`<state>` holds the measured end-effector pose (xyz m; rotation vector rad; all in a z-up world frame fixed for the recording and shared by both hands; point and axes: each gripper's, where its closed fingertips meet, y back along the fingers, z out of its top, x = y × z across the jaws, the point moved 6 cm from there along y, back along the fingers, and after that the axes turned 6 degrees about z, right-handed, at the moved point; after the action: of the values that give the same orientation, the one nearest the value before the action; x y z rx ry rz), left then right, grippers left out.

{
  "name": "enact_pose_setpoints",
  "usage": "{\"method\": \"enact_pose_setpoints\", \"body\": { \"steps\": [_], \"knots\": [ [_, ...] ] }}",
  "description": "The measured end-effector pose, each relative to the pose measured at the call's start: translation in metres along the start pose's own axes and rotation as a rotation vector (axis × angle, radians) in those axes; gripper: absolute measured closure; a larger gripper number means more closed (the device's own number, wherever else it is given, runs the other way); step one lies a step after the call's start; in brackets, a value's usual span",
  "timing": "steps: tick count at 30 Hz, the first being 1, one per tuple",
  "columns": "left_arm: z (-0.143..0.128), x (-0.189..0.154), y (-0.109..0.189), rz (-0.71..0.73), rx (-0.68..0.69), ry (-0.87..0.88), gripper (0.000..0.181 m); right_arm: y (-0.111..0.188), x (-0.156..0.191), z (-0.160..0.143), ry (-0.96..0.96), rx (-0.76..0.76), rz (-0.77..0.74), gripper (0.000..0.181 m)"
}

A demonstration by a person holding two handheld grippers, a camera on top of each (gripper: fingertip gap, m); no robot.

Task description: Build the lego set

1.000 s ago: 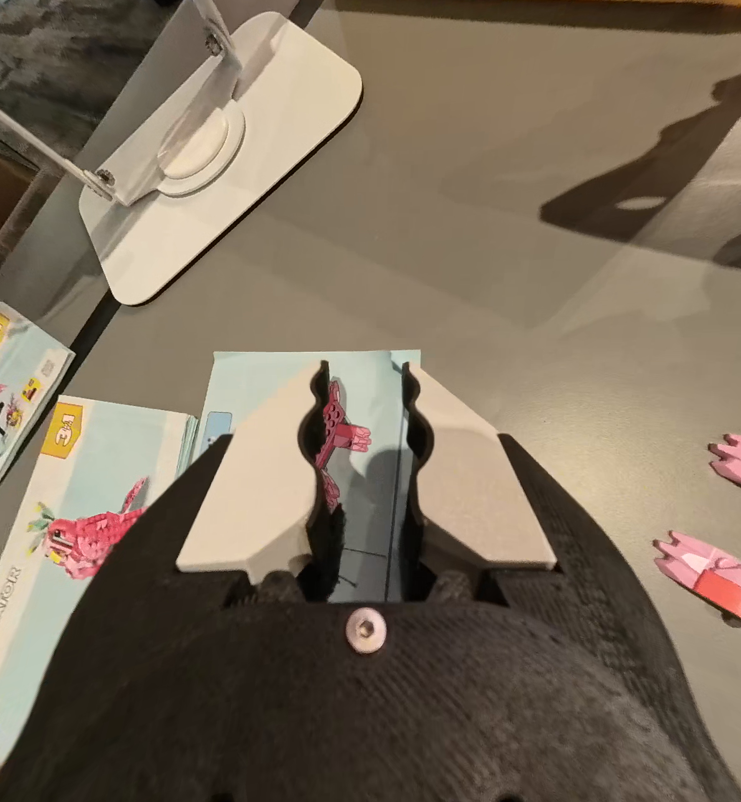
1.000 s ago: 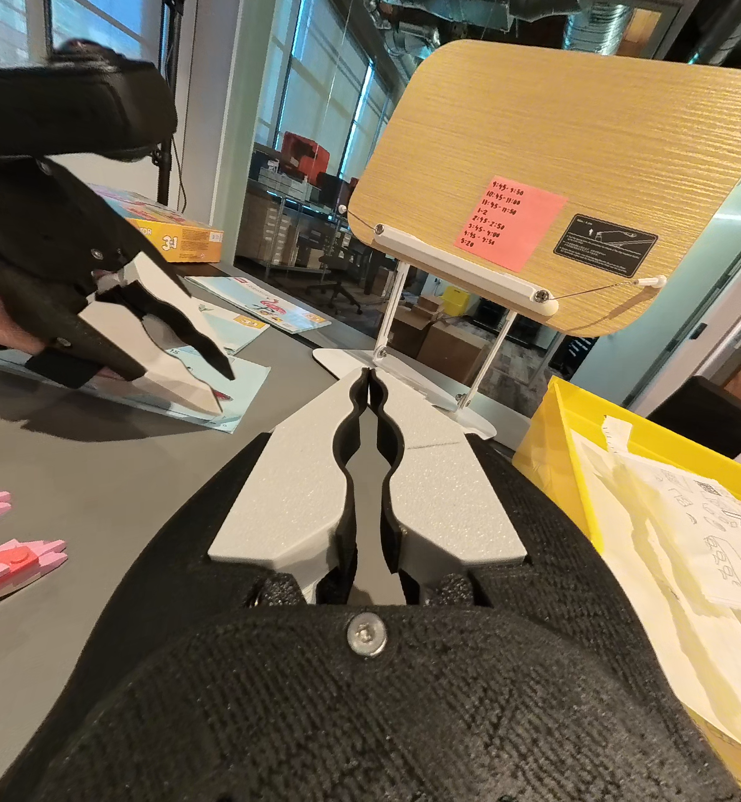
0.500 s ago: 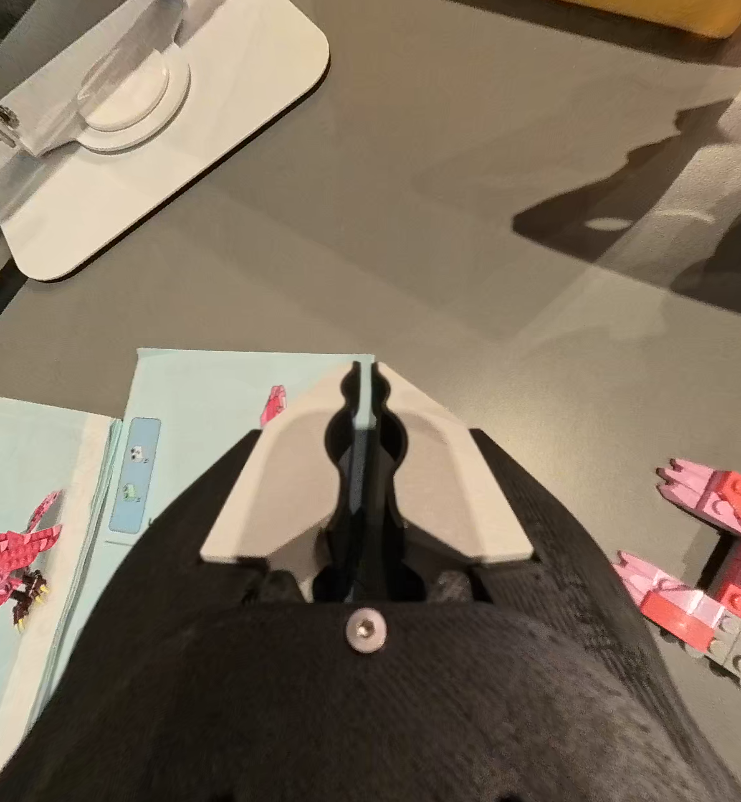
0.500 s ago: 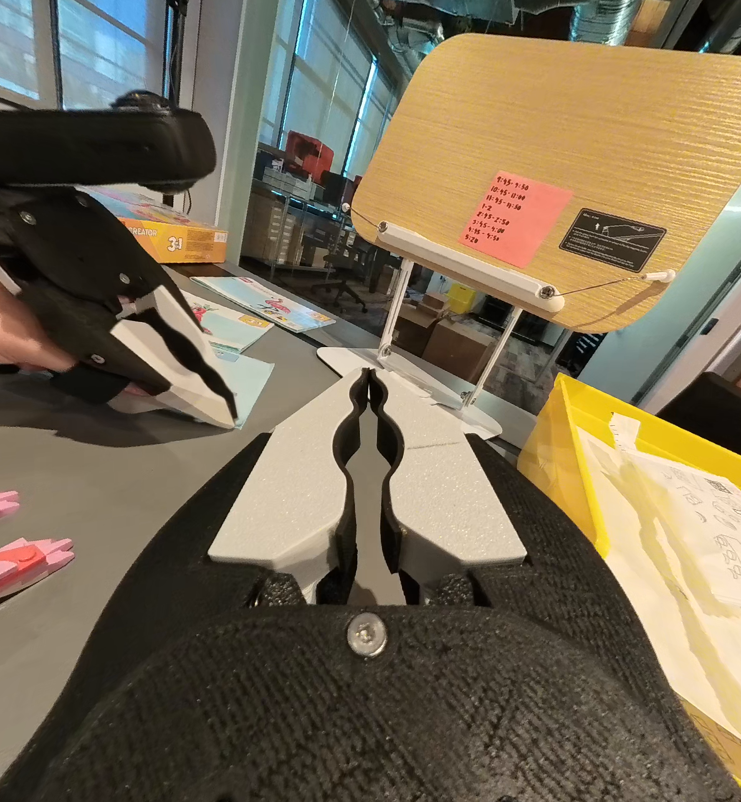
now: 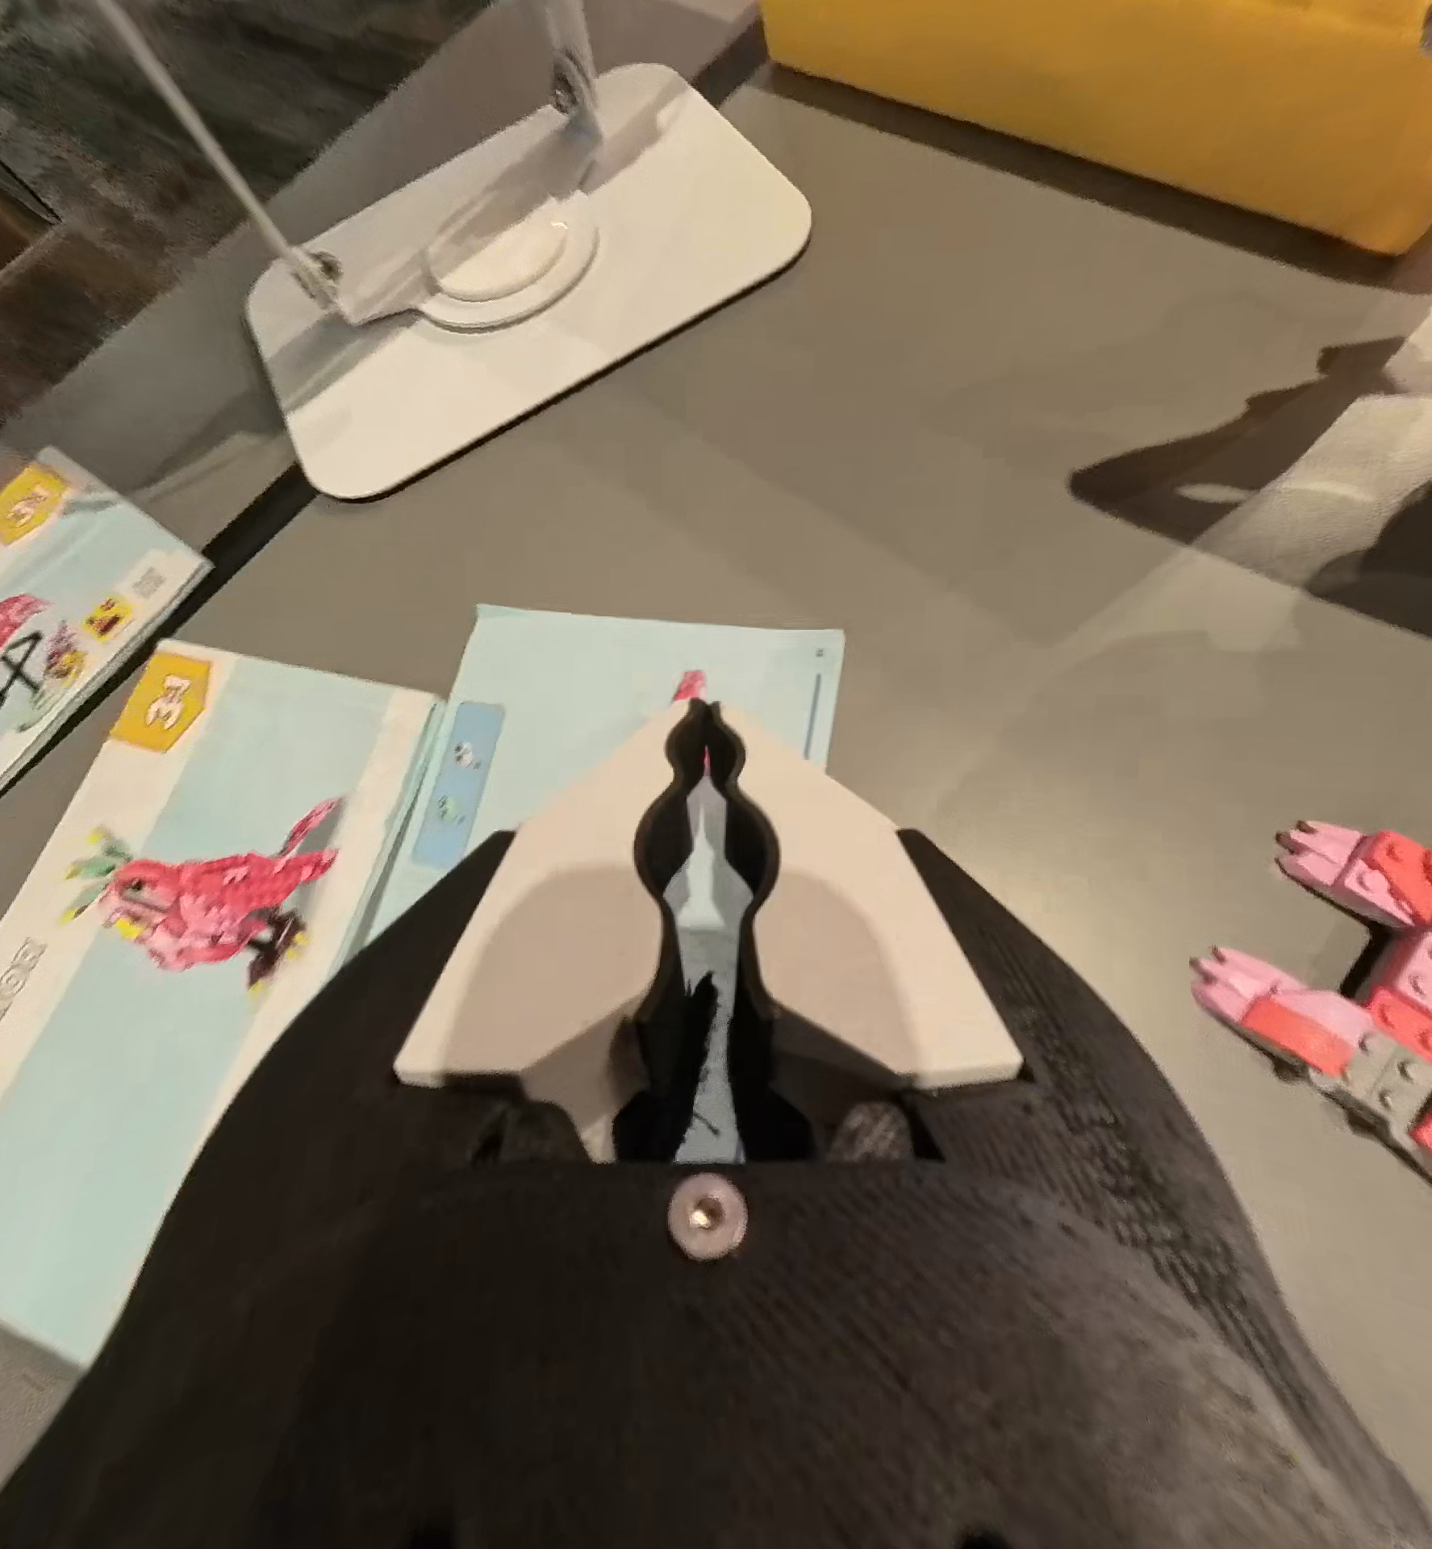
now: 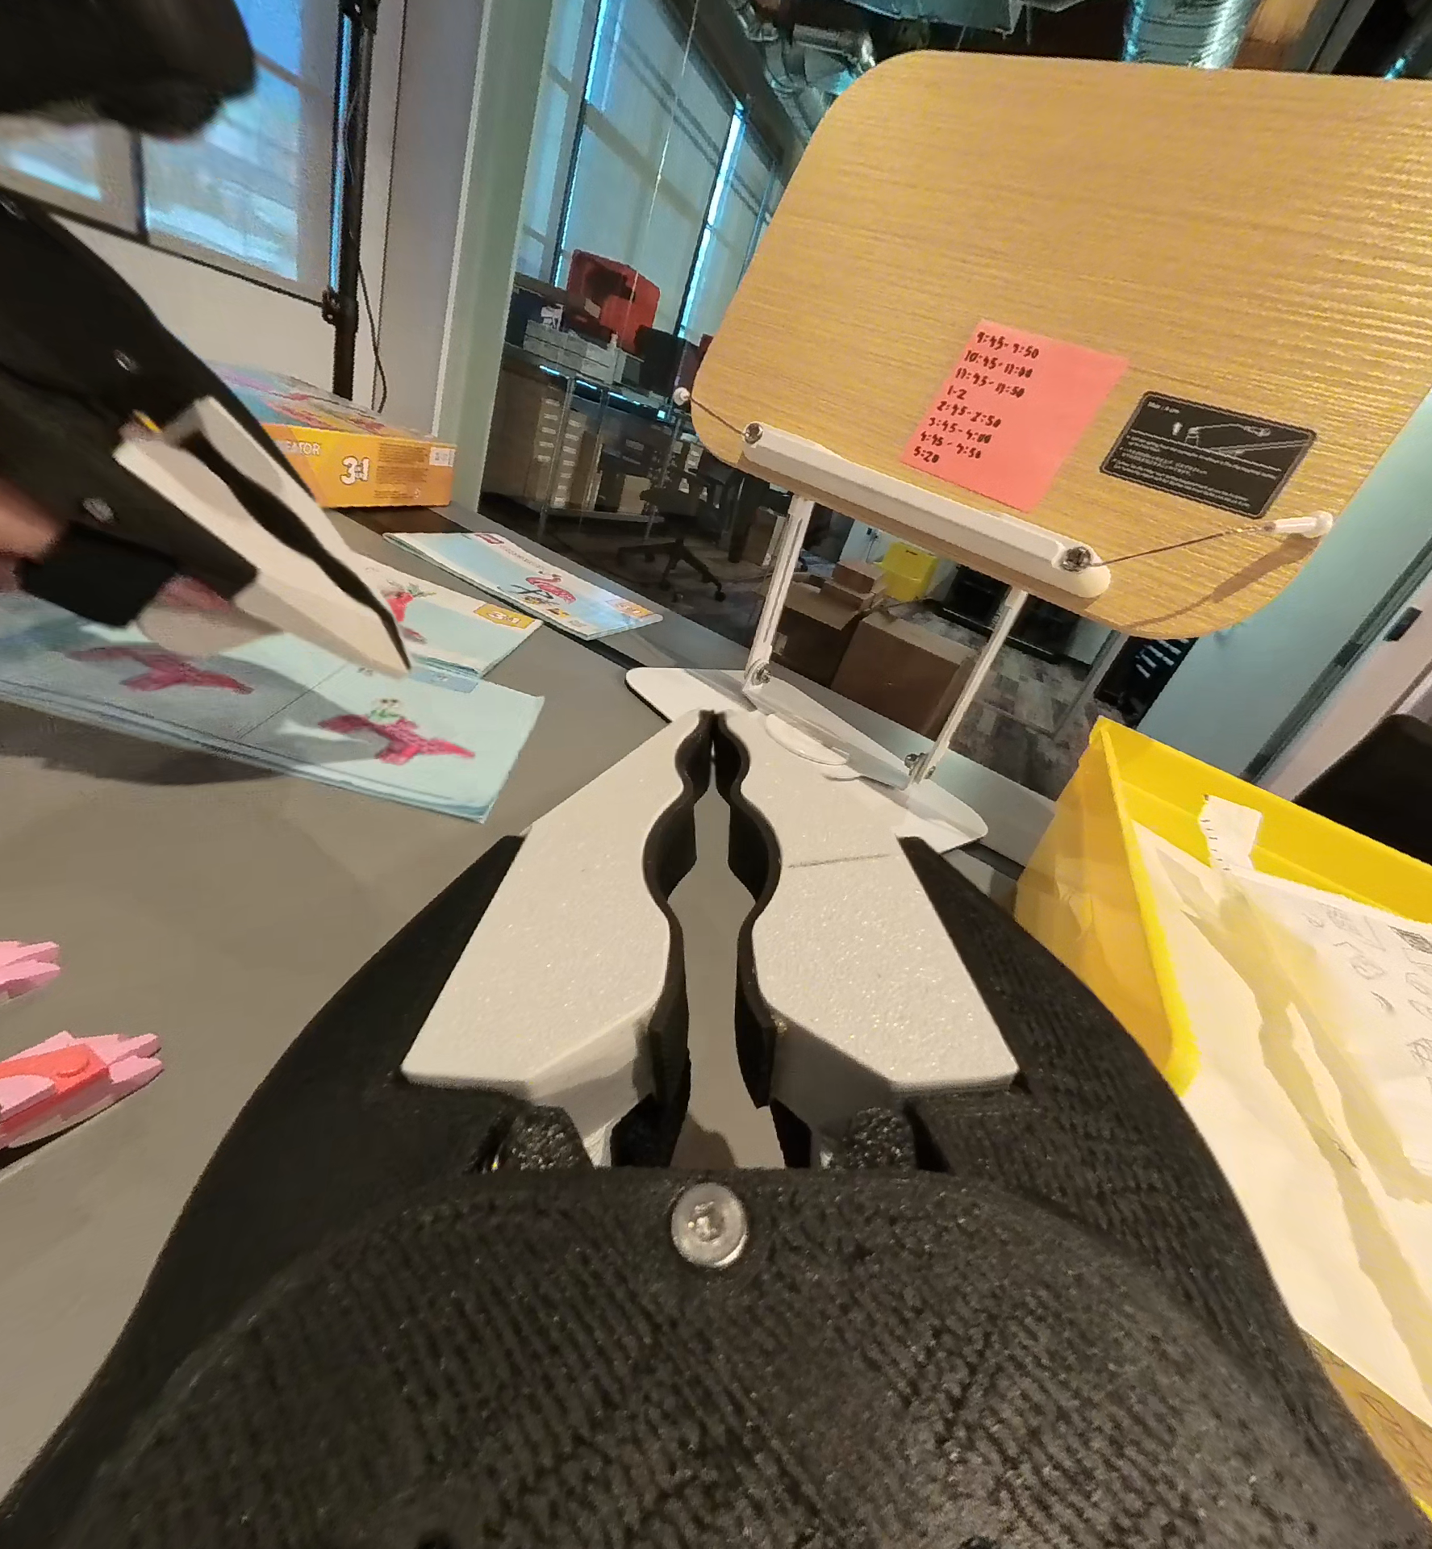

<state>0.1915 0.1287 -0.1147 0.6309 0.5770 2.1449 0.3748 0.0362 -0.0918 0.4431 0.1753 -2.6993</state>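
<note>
The grey worktop (image 5: 905, 503) carries everything, and the white-footed book stand (image 6: 1114, 277) with its wooden board works as the landmark: it stands at the far edge, its board tilted toward the builder, presumably so a page can be read while both hands are busy, though nothing rests on its ledge now. Right of the stand sits a yellow bin (image 6: 1114, 905) holding loose printed sheets, likely kept at the side out of the build area. Left of the stand lie two closed instruction booklets (image 5: 184, 880), and nearer the builder an open instruction booklet (image 5: 637, 687) spread flat. The left tool (image 5: 705, 712) hangs over the open booklet's page with its jaws drawn together; whether a page edge is pinched between them cannot be told from either view, but the pose suggests page handling rather than brick work. The right tool (image 6: 712, 725) points toward the stand's foot, closed on nothing and held clear, apparently waiting. The task's own thing, the partly built pink and red lego model (image 5: 1383, 981), lies on the worktop in front of the stand and to the right of the open booklet, untouched by either tool, so the build appears paused for consulting the instructions.
</note>
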Motion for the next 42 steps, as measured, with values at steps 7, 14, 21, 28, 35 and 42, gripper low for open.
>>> {"method": "enact_pose_setpoints", "body": {
  "steps": [7, 14, 21, 28, 35, 42],
  "knots": [
    [-0.012, 0.012, 0.036, -0.057, -0.106, 0.134, 0.181, -0.01, 0.012, -0.002, 0.028, 0.045, 0.066, 0.181],
    [0.009, -0.016, 0.0, -0.083, -0.071, 0.106, 0.148, -0.011, 0.015, -0.003, 0.065, 0.061, 0.076, 0.181],
    [0.011, -0.031, -0.041, -0.109, 0.075, 0.035, 0.146, -0.011, 0.014, -0.004, 0.051, 0.057, 0.082, 0.181],
    [0.003, -0.027, -0.05, -0.059, 0.139, -0.028, 0.149, -0.012, 0.014, -0.003, 0.049, 0.056, 0.084, 0.181],
    [0.005, -0.026, -0.047, -0.091, 0.137, 0.015, 0.158, -0.012, 0.015, -0.003, 0.05, 0.056, 0.086, 0.181],
    [0.006, -0.025, -0.046, -0.125, 0.135, 0.075, 0.172, -0.013, 0.016, -0.003, 0.051, 0.058, 0.089, 0.181]
  ]
}}
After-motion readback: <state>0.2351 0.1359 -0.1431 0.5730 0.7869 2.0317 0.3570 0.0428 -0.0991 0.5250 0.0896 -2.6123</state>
